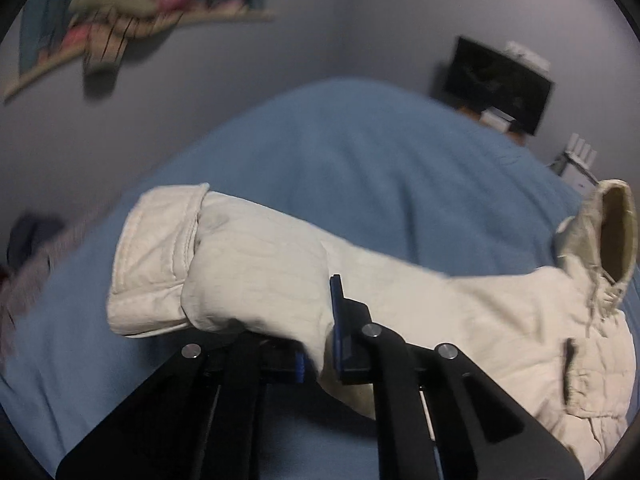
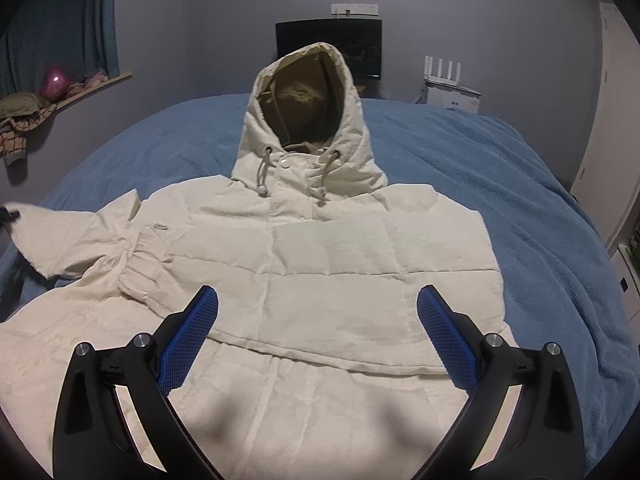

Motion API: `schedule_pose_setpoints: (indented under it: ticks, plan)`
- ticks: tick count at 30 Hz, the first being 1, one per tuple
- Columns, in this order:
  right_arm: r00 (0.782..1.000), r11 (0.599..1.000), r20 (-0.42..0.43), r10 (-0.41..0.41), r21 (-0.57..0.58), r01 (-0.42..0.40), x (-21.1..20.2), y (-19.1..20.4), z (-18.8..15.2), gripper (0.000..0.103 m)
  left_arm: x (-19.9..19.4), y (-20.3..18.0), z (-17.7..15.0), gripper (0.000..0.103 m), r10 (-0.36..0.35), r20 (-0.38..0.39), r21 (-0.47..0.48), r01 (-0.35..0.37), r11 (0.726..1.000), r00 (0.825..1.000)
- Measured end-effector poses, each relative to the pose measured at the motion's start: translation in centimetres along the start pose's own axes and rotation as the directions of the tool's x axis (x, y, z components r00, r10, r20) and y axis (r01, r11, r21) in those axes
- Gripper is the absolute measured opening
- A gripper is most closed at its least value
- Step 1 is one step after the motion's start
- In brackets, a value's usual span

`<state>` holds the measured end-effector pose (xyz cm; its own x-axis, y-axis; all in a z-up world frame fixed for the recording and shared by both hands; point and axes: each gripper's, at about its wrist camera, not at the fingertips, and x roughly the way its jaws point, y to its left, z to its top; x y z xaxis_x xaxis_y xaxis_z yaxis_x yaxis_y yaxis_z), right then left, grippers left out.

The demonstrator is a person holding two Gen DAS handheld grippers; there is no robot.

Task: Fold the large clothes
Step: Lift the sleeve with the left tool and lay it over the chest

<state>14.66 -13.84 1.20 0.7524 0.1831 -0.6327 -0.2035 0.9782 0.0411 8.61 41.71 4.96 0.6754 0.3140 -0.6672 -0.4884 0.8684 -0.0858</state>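
Observation:
A cream hooded puffer jacket lies front up on a blue bedspread, its hood standing at the far end. My left gripper is shut on the jacket's sleeve and holds it lifted off the bed, the cuff pointing away. The lifted sleeve also shows at the left edge of the right wrist view. My right gripper is open and empty, hovering over the jacket's lower front.
A dark monitor and a white router stand beyond the bed's far end. A shelf with clothes and a pink lamp runs along the left wall. A white door is at the right.

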Motion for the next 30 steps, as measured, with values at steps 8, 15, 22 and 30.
schedule_pose_setpoints:
  ticks: [8,15,22,30]
  plan:
    - [1.000,1.000,0.014,-0.015,0.013,0.015,-1.0,-2.1,0.2,0.096,-8.1,-13.0,4.0,0.008,-0.210,0.161,0.201,0.176,0.964,0.964]
    - [0.998,0.998,0.023,-0.050,0.036,0.049,-2.7,-5.3,0.4,0.096,-13.8,-26.1,3.8,0.008,-0.396,0.182,0.385,0.305,0.871,0.900]
    - [0.999,0.993,0.033,-0.040,0.114,0.036,-3.5,-8.3,0.2,0.096,-14.4,-36.3,0.9,0.008,-0.494,0.101,0.485,0.391,0.782,0.863]
    - [0.997,0.989,-0.043,-0.067,0.132,0.072,-1.6,-10.1,-0.5,0.096,-11.7,-45.0,-6.2,0.007,-0.544,-0.085,0.541,0.498,0.678,0.834]
